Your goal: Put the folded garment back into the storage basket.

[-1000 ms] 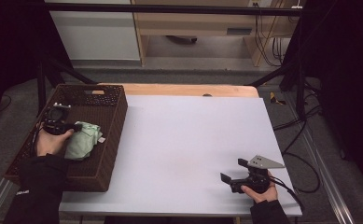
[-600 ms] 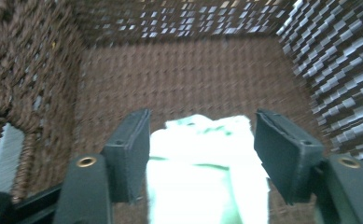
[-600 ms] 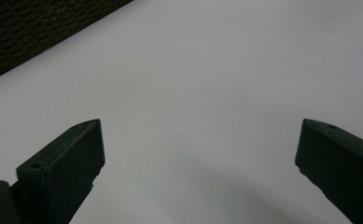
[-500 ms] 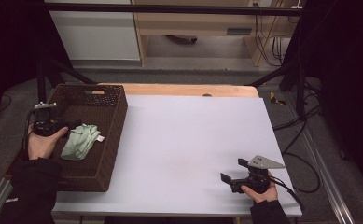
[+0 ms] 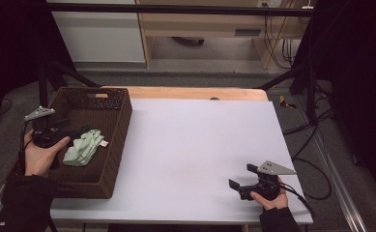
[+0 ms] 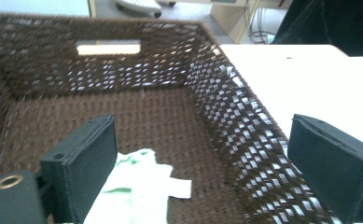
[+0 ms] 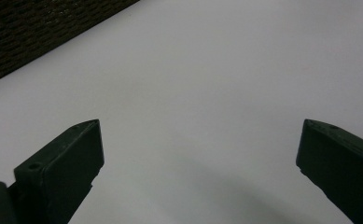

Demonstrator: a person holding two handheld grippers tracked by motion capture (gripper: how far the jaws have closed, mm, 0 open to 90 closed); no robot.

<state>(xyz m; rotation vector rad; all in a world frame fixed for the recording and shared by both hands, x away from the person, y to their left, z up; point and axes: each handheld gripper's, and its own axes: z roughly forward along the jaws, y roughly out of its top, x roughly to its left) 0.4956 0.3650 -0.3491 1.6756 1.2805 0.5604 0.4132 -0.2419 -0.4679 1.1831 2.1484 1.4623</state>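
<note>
Two grippers, both wide and empty. Left gripper [image 5: 74, 131], jaws just opened, over basket [image 5: 120, 121] above green cloth [image 5: 83, 147]; right gripper [image 5: 241, 182] near right on table [image 5: 200, 140].

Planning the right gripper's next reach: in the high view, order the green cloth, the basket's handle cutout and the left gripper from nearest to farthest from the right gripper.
From the right gripper:
1. Green cloth, on the basket floor.
2. Left gripper, over the basket's left side.
3. Handle cutout, far wall.
</note>
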